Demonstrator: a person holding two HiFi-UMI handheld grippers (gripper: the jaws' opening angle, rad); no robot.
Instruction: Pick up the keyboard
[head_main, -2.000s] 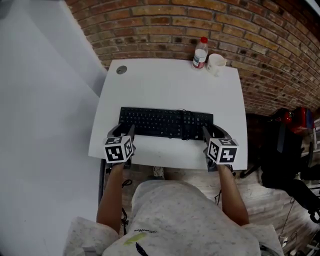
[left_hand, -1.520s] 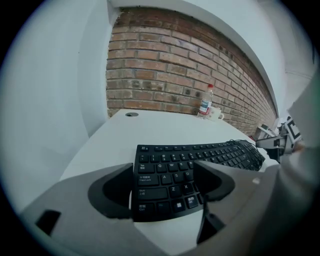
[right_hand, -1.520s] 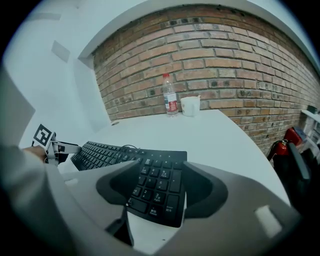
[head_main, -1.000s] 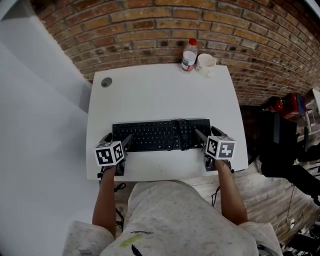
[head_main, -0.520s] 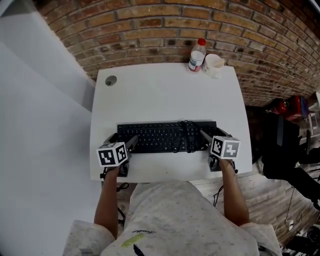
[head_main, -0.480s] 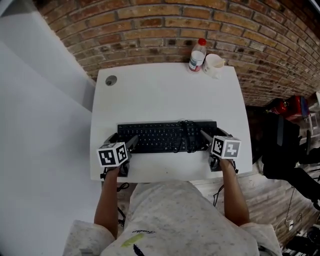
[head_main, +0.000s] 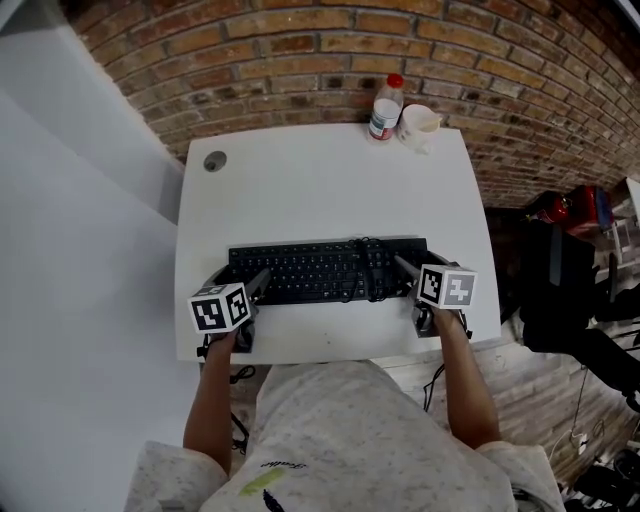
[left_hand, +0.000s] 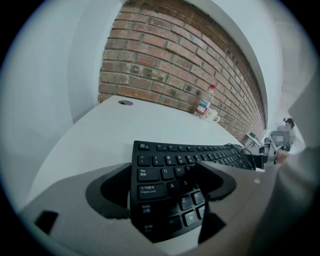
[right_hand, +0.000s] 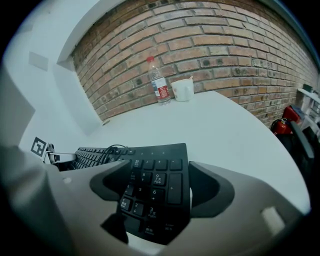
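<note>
A black keyboard (head_main: 320, 270) lies flat on the white table (head_main: 330, 190), with its cable (head_main: 367, 265) coiled on the keys right of centre. My left gripper (head_main: 240, 280) straddles the keyboard's left end. In the left gripper view the gripper (left_hand: 165, 175) has one jaw just outside the keyboard's (left_hand: 190, 160) left edge and the other over the letter keys. Its jaws are closing, and the pads do not press. My right gripper (head_main: 420, 268) straddles the number-pad end. In the right gripper view the gripper (right_hand: 155, 182) stands wide over the keyboard (right_hand: 150, 165).
A clear bottle with a red cap (head_main: 383, 106) and a white cup (head_main: 415, 124) stand at the table's far edge against the brick wall. A round cable hole (head_main: 215, 160) sits at the far left corner. Dark gear (head_main: 570, 290) is on the floor to the right.
Only the head view shifts a little. Both grippers stay at the keyboard's two ends, and the keyboard lies where it was.
</note>
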